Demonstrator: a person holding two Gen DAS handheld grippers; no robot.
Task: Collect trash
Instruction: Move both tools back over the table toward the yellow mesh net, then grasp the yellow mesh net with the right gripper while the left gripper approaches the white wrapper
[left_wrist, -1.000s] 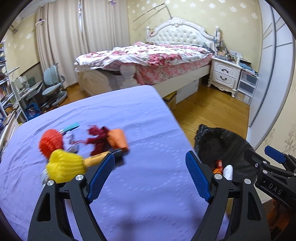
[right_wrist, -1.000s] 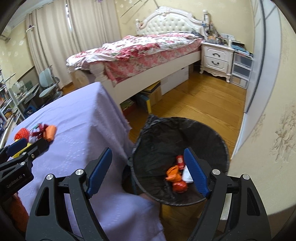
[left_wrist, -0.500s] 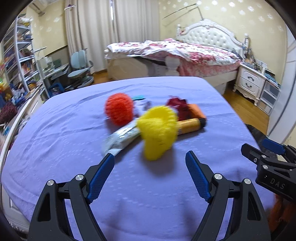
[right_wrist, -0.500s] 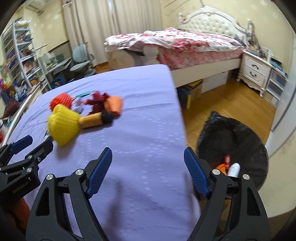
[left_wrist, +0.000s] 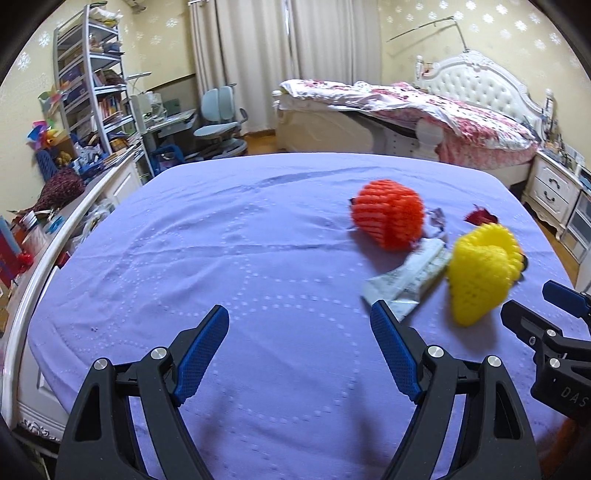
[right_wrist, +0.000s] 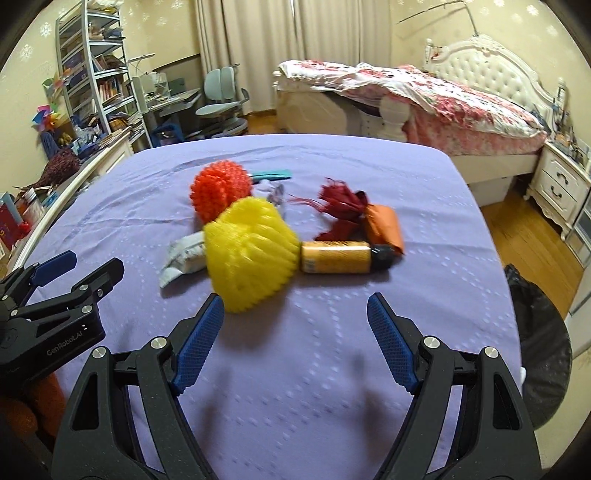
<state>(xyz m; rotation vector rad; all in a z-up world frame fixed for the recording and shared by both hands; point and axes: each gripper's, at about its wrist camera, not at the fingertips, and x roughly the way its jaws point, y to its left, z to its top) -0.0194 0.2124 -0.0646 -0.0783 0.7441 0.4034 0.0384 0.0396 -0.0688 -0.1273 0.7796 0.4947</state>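
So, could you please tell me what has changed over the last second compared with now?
Both grippers swung left, away from the black-lined trash bin and toward the pile. The right gripper was over the bin and now faces the yellow foam net and orange bottle. The left gripper faces mostly bare purple tablecloth. Nothing was grasped or released. The pile looks undisturbed and both grippers stay open.

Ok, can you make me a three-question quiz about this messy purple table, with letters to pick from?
1. Where is the yellow net?
A. touching the orange bottle's end
B. in the bin
C. on the bed

2. What colour is the round net behind it?
A. green
B. orange-red
C. white

3. How is the right gripper?
A. shut on the bottle
B. open, holding nothing
C. shut on a wrapper

Answers: 1 A, they meet on the cloth; 2 B, it is bright orange-red; 3 B, its fingers stand wide apart over bare cloth.
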